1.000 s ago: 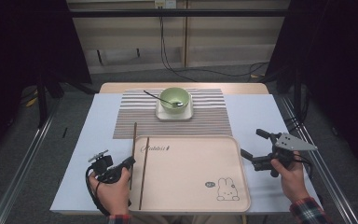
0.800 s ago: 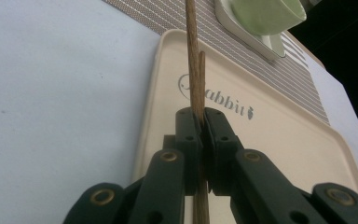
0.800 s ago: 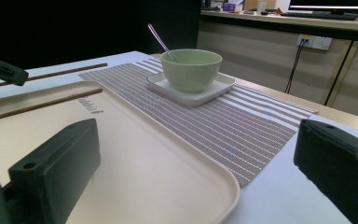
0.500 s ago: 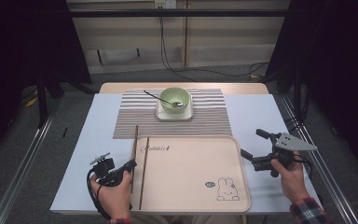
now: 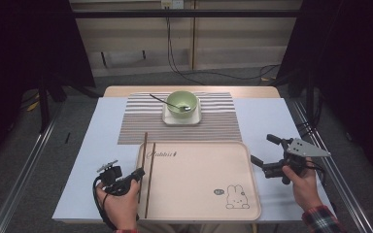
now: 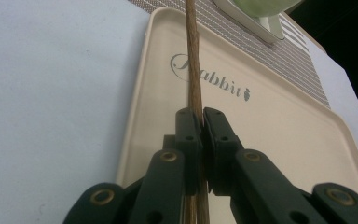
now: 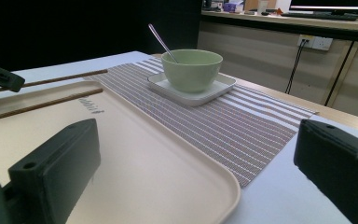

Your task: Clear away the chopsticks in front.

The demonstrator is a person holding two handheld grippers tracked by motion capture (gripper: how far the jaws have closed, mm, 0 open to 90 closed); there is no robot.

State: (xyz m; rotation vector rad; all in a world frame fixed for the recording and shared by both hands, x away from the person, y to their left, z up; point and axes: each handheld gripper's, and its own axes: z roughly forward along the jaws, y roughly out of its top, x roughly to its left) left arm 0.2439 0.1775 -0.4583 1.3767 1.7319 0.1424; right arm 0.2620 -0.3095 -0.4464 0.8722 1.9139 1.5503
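Evenly lit from overhead; bench (image 5: 272,121) bright, surroundings dark. Soft, faint shadows only. No glare on tray (image 5: 199,194). Slightly grainy in high view. Near tool (image 7: 205,177) blurred in right gripper view; bowl (image 7: 192,69) sharp.

A pale green bowl (image 5: 182,101) stands well beyond both sets of fingers, ahead and to the right of the left fingers (image 5: 138,173) and ahead and to the left of the right fingers (image 5: 257,160). It sits on a small square white plate (image 5: 167,118), with a thin metal spoon (image 5: 160,99) leaning in it, handle out toward the left fingers' side. Plate and bowl rest on a brown-and-white striped mat (image 5: 141,124), which lies on the pale surface (image 5: 102,141). Past the surface's far edge, black cables (image 5: 213,75) trail across the floor below a wall socket (image 5: 171,4)
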